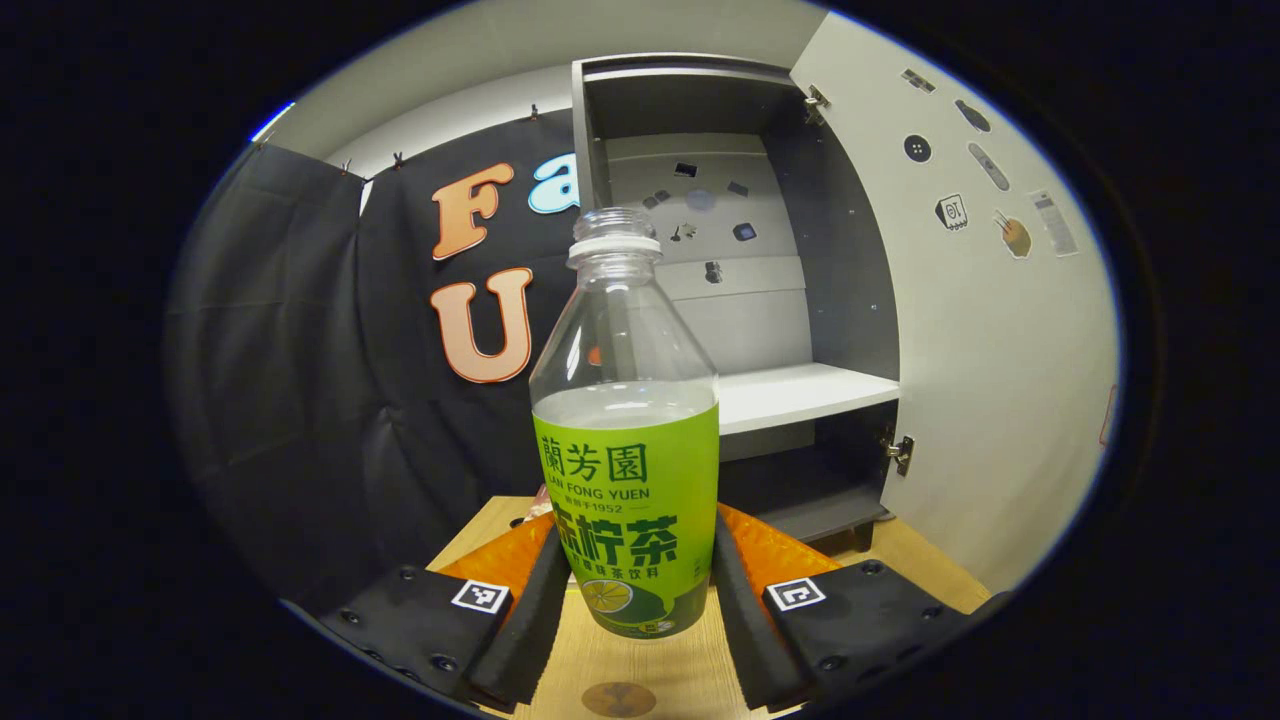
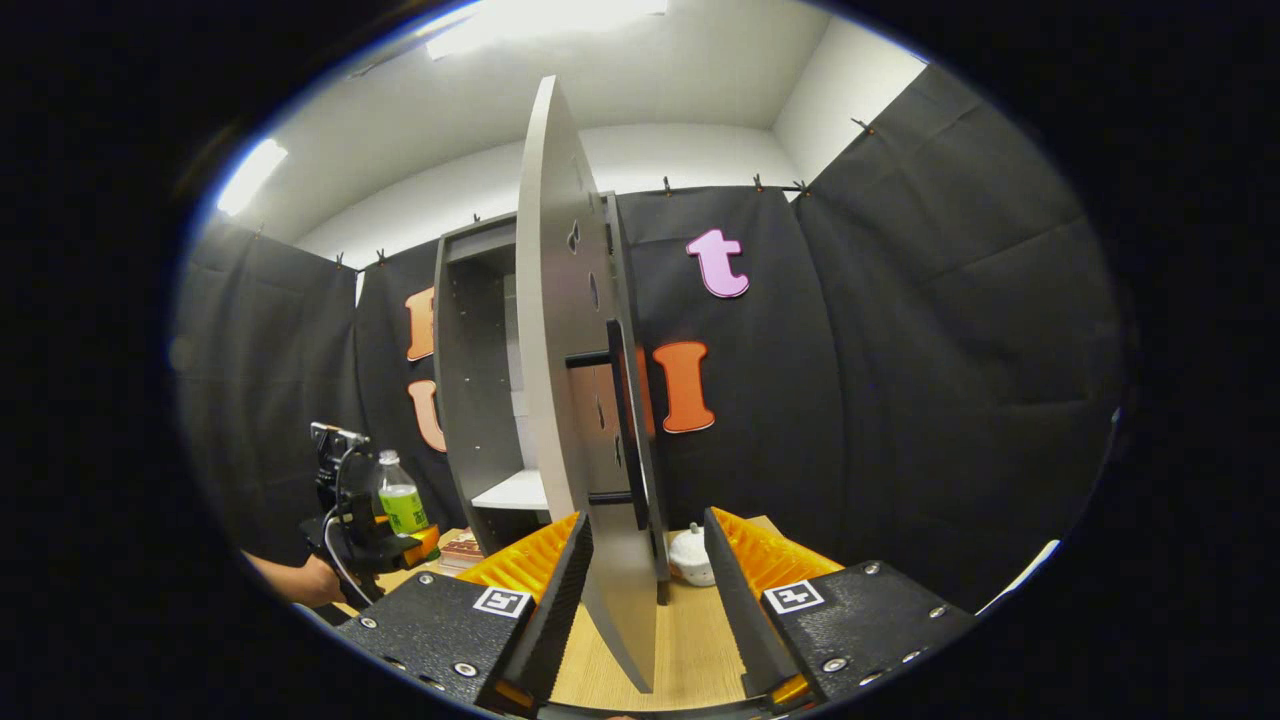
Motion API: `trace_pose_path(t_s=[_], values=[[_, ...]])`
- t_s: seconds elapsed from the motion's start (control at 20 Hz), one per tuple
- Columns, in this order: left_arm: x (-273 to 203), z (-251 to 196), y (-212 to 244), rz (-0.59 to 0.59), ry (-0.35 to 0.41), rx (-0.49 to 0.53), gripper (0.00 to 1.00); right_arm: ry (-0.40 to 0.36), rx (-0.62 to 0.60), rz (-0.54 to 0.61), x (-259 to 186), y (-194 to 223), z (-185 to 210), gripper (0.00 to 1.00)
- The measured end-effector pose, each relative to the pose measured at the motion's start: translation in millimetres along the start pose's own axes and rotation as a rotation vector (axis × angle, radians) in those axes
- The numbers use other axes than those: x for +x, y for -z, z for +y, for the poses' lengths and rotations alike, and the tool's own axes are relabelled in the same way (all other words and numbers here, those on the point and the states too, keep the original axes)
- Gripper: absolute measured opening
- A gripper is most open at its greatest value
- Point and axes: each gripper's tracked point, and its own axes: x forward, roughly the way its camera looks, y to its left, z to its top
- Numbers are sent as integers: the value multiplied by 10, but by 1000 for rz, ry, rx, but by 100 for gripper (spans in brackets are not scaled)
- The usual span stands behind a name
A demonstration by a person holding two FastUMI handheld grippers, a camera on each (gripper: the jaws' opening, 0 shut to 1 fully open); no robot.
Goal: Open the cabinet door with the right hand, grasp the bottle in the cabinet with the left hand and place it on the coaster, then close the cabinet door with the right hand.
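L gripper: clenched on bottle, both fingers at label sides; bottle upright, above desk.
Coaster: on desk at near edge, under bottle.
R gripper: released, fingers astride cabinet door edge, apart from it.
Cabinet: door open, behind bottle.
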Motion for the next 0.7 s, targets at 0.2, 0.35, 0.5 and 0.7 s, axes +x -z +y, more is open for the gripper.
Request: trace_pose_path(t_s=[0.2,0.35,0.5,0.7], values=[[-111,71,204,-16,-18,-3,78,24,27,17,-51,14,35,70],[-192,153,440,-10,-40,4,81,14,8,-3,-82,-27,58,70],[-236,185,658,-14,-49,16,79,12,1,-31,3,-71,43,70],[-250,293,1012,-6,-64,34,80,28,29,-19,-25,-48,103,70]])
